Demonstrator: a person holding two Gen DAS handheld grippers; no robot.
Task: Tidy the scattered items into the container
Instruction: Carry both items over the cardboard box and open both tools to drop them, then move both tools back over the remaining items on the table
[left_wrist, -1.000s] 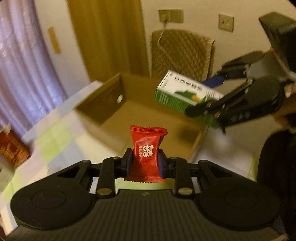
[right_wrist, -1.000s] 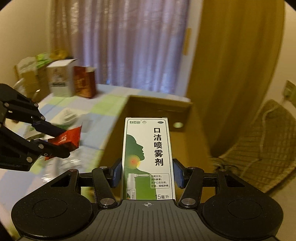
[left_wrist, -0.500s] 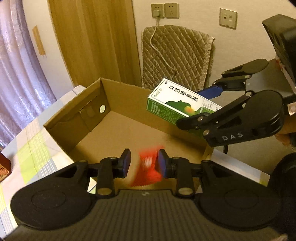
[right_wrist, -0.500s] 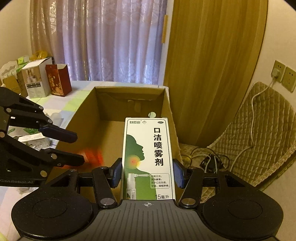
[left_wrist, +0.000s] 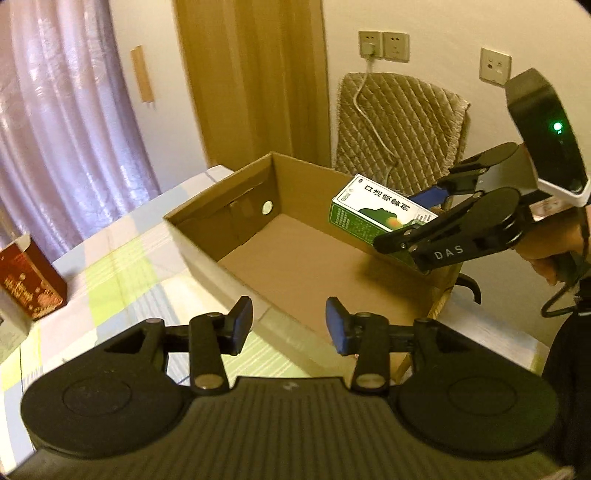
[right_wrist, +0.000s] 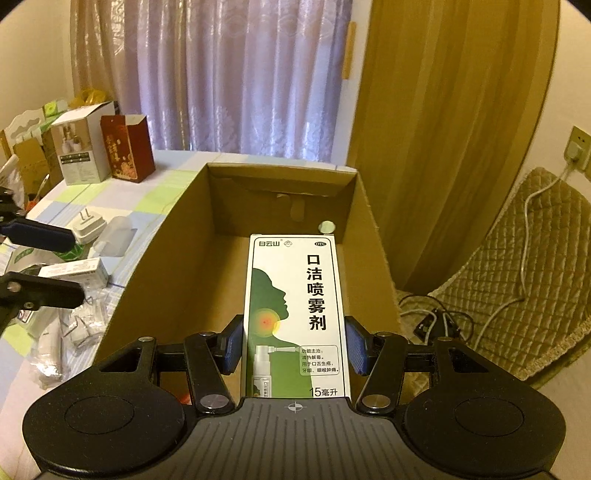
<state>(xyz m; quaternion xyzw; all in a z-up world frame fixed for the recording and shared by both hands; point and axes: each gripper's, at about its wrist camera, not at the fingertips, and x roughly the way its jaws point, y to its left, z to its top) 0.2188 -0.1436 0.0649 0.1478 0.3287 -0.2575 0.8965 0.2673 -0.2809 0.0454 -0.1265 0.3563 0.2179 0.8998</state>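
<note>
One box in your grip, lots more to tidy

Your left gripper (left_wrist: 289, 325) is wide open and holds nothing, by the near wall of the carton (left_wrist: 207, 251). Your right gripper (right_wrist: 294, 349) squeezes the green box (right_wrist: 295, 314), up over the carton, not dropped in yet. Farther off on the table (right_wrist: 110, 206), a plug (right_wrist: 88, 227), a white packet (right_wrist: 79, 271) and small wrapped bits wait for you.

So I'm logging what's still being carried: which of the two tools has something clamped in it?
The right tool: its pads press both sides of the green-and-white spray box above the cardboard box. The left tool is open, with nothing between its pads.
</note>
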